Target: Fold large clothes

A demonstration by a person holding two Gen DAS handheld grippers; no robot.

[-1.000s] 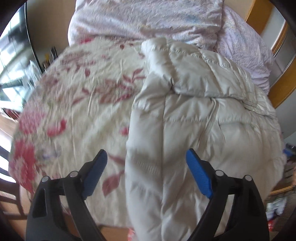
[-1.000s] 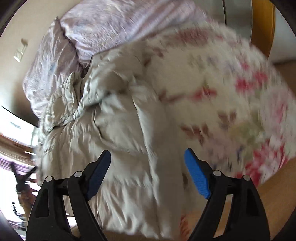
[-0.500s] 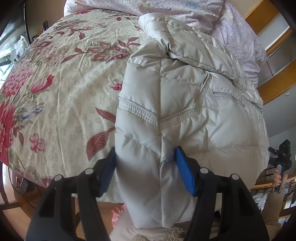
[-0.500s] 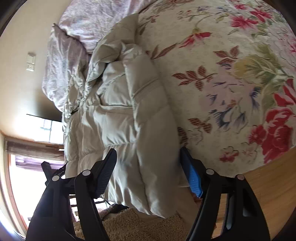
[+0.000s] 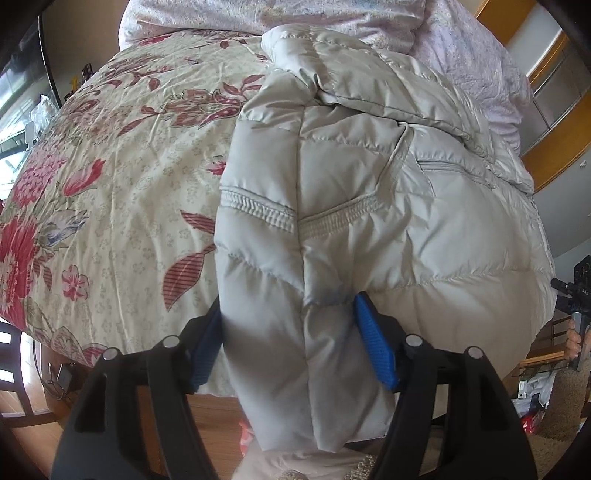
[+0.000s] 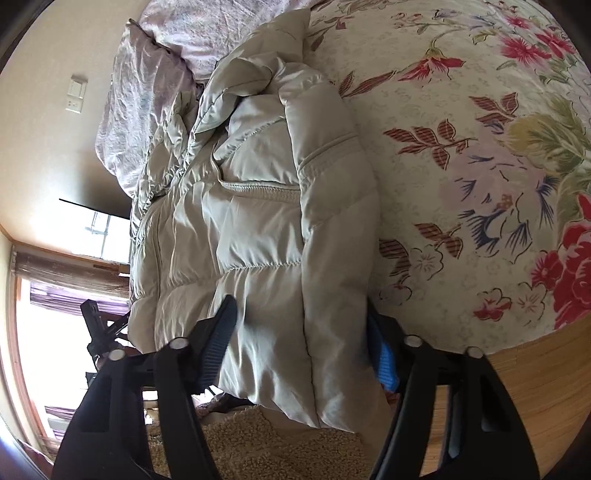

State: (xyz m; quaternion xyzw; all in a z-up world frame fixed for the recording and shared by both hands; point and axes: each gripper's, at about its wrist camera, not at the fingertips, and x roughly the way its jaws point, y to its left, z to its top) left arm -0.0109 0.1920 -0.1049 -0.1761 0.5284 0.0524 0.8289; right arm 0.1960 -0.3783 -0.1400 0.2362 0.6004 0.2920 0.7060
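A cream quilted puffer jacket lies on a floral bedspread, its hem hanging over the bed's near edge. My left gripper is shut on the jacket's hem at one bottom corner; the blue pads press into the padding. In the right wrist view the same jacket shows, and my right gripper is shut on the hem at the other corner. The left finger's pad in the left wrist view is partly hidden by fabric.
Pale lilac pillows lie at the head of the bed, also in the right wrist view. Wooden floor and a beige rug lie below the bed edge. A wooden wardrobe stands right; a window is left.
Both grippers moved down to the jacket's hem at the bed edge and closed on it; a second ago both were open above the jacket.
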